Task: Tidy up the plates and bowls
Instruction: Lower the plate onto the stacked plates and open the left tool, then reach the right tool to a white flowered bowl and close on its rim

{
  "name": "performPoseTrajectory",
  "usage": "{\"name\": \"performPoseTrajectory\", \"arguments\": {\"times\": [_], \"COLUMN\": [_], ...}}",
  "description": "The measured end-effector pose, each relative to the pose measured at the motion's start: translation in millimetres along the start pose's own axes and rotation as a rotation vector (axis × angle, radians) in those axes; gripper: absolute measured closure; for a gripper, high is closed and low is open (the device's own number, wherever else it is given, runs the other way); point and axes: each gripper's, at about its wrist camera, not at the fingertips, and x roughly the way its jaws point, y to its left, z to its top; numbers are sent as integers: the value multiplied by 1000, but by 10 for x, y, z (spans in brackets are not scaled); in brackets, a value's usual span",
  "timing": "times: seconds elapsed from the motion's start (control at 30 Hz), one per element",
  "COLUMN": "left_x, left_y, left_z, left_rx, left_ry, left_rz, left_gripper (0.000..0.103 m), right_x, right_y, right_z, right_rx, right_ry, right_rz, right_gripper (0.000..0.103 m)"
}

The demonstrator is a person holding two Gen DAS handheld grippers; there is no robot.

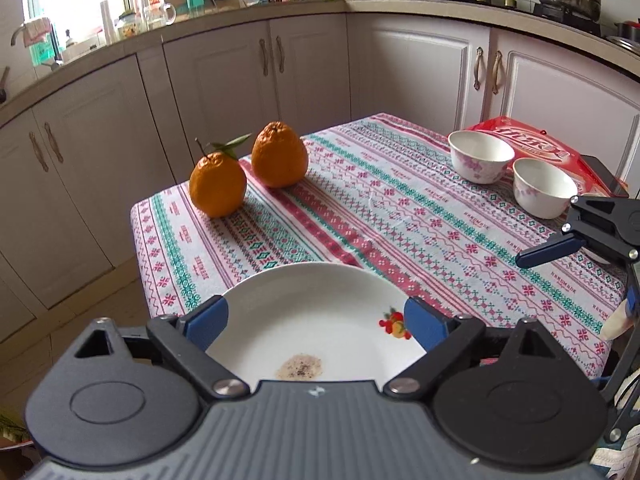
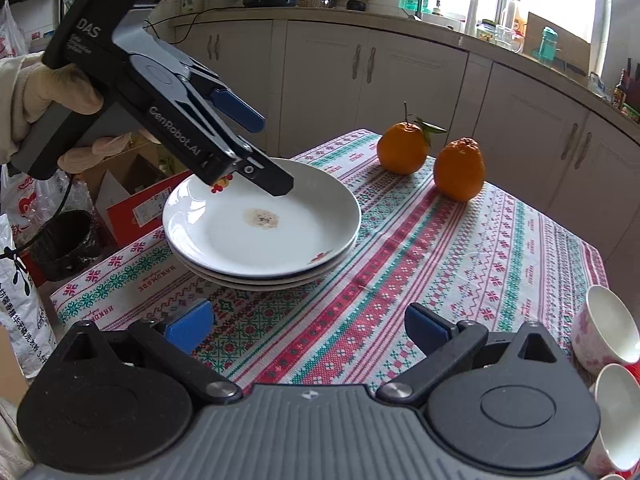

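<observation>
My left claw [image 1: 316, 320] hangs over the near rim of the plate stack [image 2: 262, 226], its blue pads spread wide and pressing on nothing. The stack, three white plates by my count in the right wrist view, sits at a corner of the table [image 1: 420, 216], on a patterned cloth. The top plate [image 1: 312, 320] carries a brownish stain at its centre and a fruit print on the rim. My right claw [image 2: 310, 330] stands fully apart above bare cloth, short of the stack, empty. Two floral bowls [image 1: 480, 156] rest side by side at the table's far right, against a red package [image 1: 532, 144]. Two oranges [image 1: 248, 168] stand near the far corner, well apart from the plates.
</observation>
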Motion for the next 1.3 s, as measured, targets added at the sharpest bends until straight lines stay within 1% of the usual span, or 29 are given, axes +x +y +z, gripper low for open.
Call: {"name": "performPoseTrajectory", "arguments": {"times": [0.13, 0.2, 0.3, 0.5, 0.67, 0.77, 0.9, 1.1, 1.3], "left_x": [-223, -300, -363, -351, -240, -123, 64, 302, 539], "left_y": [-351, -505, -736, -1158, -1556, -1777, -2089, -2530, -2844], "left_z": [-56, -95, -137, -177, -176, -157, -130, -81, -8], "left_rx": [14, -1, -29, -34, 19, 31, 76, 176, 229], "left_ry": [-77, -106, -129, -139, -150, -144, -128, -118, -119], "left_rz": [13, -4, -37, -91, -97, -155, -190, -249, -291], "left_gripper": [8, 7, 4, 3, 2, 2, 2, 2, 3], "right_x": [-219, -336, -500, -830, -1134, -1297, -1436, -1516, -1458], "right_y": [-34, -67, -133, -321, -546, -722, -984, -1373, -1642], "right_z": [-104, -166, -269, -574, -860, -1001, -1150, -1352, -1504], "right_rx": [9, 18, 32, 56, 96, 128, 187, 313, 417], "right_ry": [-28, -41, -52, -43, -31, -26, -20, -16, -9], "right_rz": [-42, -58, -77, -152, -233, -275, -329, -337, -290], "right_gripper": [0, 0, 0, 0, 0, 0, 0, 0, 1]}}
